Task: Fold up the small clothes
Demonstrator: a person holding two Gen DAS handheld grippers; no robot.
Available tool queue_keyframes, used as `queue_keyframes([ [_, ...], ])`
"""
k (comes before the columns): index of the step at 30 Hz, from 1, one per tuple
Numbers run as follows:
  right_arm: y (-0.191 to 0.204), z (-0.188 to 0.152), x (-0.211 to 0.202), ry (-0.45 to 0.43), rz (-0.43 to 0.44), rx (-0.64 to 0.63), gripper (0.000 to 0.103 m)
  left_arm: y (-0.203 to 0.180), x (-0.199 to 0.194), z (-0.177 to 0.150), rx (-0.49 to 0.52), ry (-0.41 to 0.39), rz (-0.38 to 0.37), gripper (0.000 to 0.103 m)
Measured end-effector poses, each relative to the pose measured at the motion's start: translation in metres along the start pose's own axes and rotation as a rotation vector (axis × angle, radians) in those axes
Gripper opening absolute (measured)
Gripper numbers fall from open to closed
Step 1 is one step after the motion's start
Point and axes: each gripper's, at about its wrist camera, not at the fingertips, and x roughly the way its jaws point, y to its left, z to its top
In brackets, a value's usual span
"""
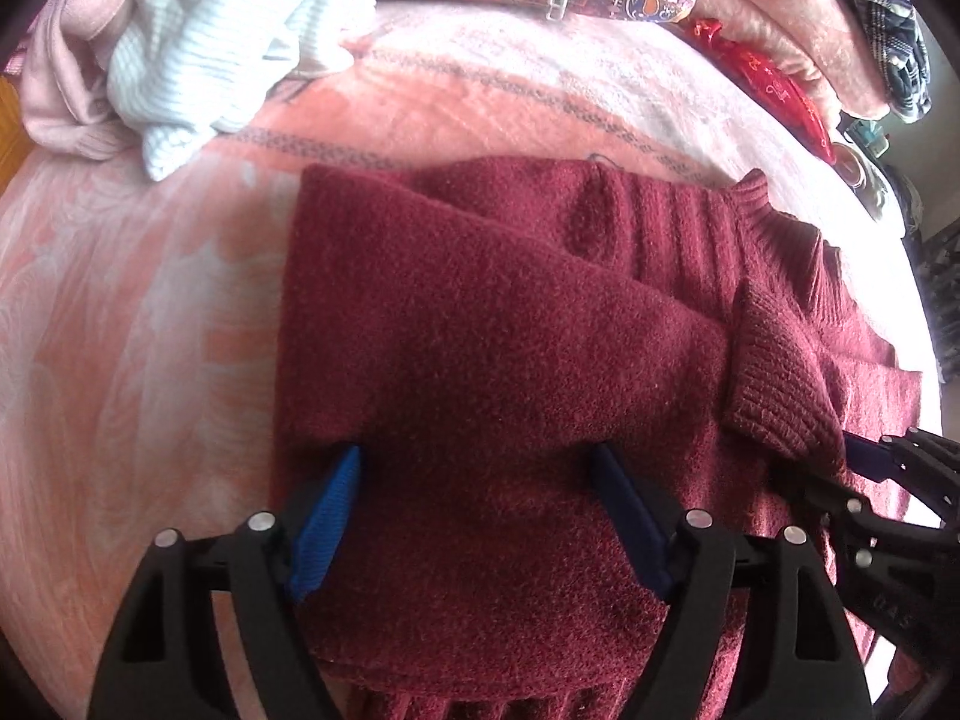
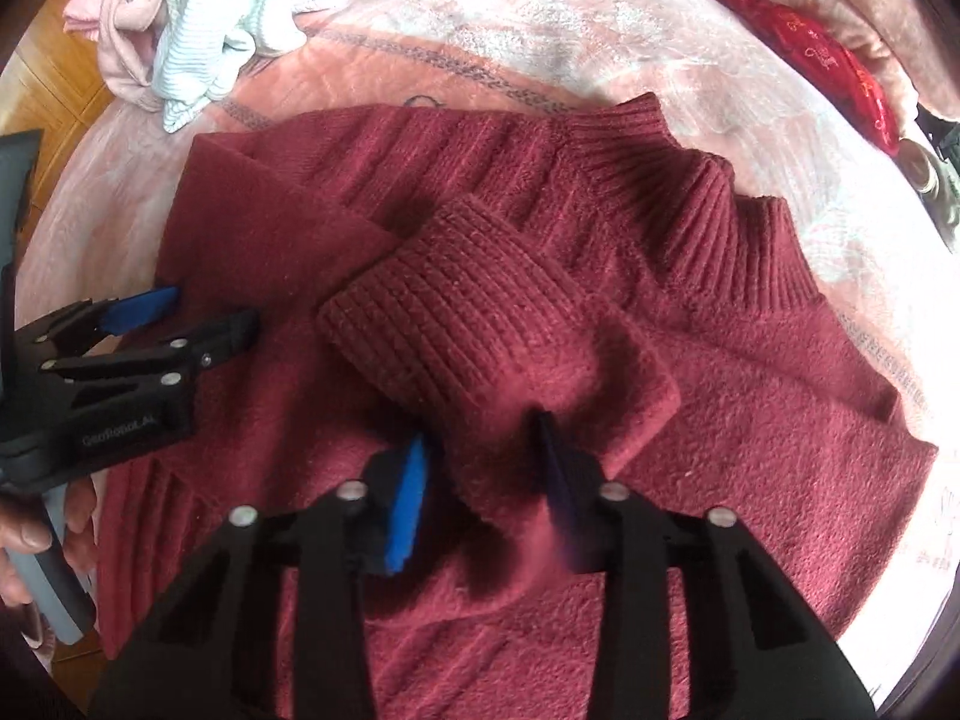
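Partly folded, the maroon sweater (image 1: 480,330) — left claw (image 1: 474,474) wide, right claw (image 2: 486,450) pinching its sleeve (image 2: 474,324).

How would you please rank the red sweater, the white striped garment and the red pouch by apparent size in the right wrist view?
1. Sweater, by far largest.
2. Striped garment.
3. Pouch.
The last two look close, and fisheye distortion at the edge makes their order unsure.

The left gripper (image 1: 477,477) reaches forward with its jaws spread wide, blue pads facing inward. The right gripper (image 2: 483,450) sits just to its right, jaws parted more narrowly. The left hand (image 2: 27,540) wraps the left gripper's grey handle.
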Motion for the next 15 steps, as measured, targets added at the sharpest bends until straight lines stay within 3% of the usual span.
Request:
queue_keyframes([
  [1, -0.007, -0.001, -0.004, -0.013, 0.018, 0.018, 0.013, 0.0, 0.0, 0.0, 0.001, -0.001, -0.001, 0.079],
  [6, -0.064, -0.034, -0.032, -0.102, 0.177, 0.199, 0.012, 0.0, -0.002, -0.002, -0.002, -0.009, -0.001, 0.079],
  [8, -0.089, -0.058, -0.039, -0.117, 0.221, 0.27, 0.021, 0.0, -0.002, -0.002, -0.002, -0.013, 0.004, 0.08],
  [9, -0.1, -0.07, -0.04, -0.115, 0.24, 0.303, 0.031, 0.0, -0.002, -0.003, -0.004, -0.016, 0.006, 0.08],
  [13, -0.14, -0.125, -0.047, -0.106, 0.22, 0.384, 0.06, -0.004, -0.002, -0.002, -0.007, -0.021, 0.018, 0.08],
  [15, -0.158, -0.141, -0.049, -0.119, 0.243, 0.423, 0.065, -0.005, -0.001, -0.002, -0.009, -0.024, 0.023, 0.081],
])
